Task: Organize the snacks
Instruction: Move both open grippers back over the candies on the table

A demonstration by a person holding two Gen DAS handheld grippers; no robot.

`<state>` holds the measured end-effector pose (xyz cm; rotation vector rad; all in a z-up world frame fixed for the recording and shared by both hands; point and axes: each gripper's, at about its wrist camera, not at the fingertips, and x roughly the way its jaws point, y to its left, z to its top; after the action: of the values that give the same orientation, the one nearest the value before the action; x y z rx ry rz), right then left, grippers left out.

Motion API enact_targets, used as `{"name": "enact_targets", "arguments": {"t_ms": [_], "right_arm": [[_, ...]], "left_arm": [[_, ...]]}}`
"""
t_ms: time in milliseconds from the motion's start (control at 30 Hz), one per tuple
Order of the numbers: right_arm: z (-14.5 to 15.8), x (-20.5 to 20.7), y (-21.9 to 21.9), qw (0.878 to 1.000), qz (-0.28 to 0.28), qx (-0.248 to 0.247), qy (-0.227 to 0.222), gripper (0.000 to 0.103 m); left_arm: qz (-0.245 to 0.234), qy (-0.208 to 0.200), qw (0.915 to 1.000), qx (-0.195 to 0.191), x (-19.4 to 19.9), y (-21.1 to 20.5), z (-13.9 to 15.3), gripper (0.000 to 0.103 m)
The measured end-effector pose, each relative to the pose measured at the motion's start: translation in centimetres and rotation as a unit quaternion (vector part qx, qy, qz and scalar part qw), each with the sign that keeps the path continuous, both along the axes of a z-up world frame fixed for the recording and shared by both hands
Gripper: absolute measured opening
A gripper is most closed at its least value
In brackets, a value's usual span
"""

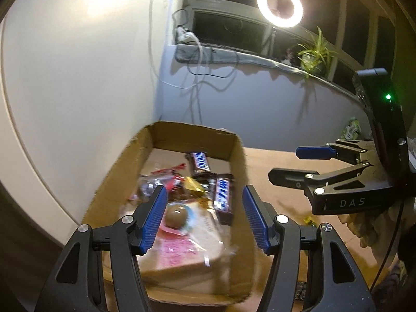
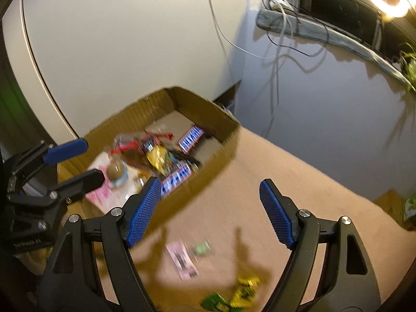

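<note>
A cardboard box (image 1: 192, 130) stands on the brown table (image 1: 275, 161) and holds several snacks. Among them are two Snickers bars (image 1: 200, 161), red and yellow wrappers, and a pink packet (image 1: 179, 249) showing a chocolate ball. My left gripper (image 1: 205, 218) hangs open above the box's near end with nothing between its fingers. My right gripper (image 2: 210, 213) is open too, over the table just right of the box (image 2: 202, 104). Below it lie a loose pink packet (image 2: 182, 260), a yellow packet (image 2: 245, 288) and a green one (image 2: 215, 303). Both views are motion-blurred.
A white curved wall stands close behind the box on the left. A windowsill with cables, a potted plant (image 1: 316, 52) and a ring light (image 1: 279, 5) runs along the back. A green bag (image 1: 351, 130) sits at the table's far right.
</note>
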<state>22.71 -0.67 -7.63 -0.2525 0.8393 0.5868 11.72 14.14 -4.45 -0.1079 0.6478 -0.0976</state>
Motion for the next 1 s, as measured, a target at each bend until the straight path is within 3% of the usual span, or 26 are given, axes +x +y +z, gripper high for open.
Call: {"name": "enact_targets", "arguments": {"t_ms": [400, 533, 767, 1000], "right_arm": [[-3.6, -2.6, -6.9, 0.998, -0.048, -0.008, 0.051, 0.081], [-4.3, -2.9, -8.3, 0.996, -0.060, -0.003, 0.064, 0.081], [-5.1, -3.6, -9.0, 0.996, -0.058, -0.005, 0.073, 0.081], [-5.9, -3.6, -8.6, 0.995, -0.050, -0.013, 0.083, 0.080]], "left_arm": [[-0.068, 0.005, 0.9977, 0.000, -3.4, -3.9, -0.8, 0.059], [-0.105, 0.025, 0.9941, 0.001, -4.5, -5.9, -2.0, 0.059], [-0.162, 0.054, 0.9852, 0.015, -6.3, -9.0, -4.2, 0.059], [-0.187, 0.069, 0.9784, 0.056, -7.0, -11.1, -6.2, 0.059]]}}
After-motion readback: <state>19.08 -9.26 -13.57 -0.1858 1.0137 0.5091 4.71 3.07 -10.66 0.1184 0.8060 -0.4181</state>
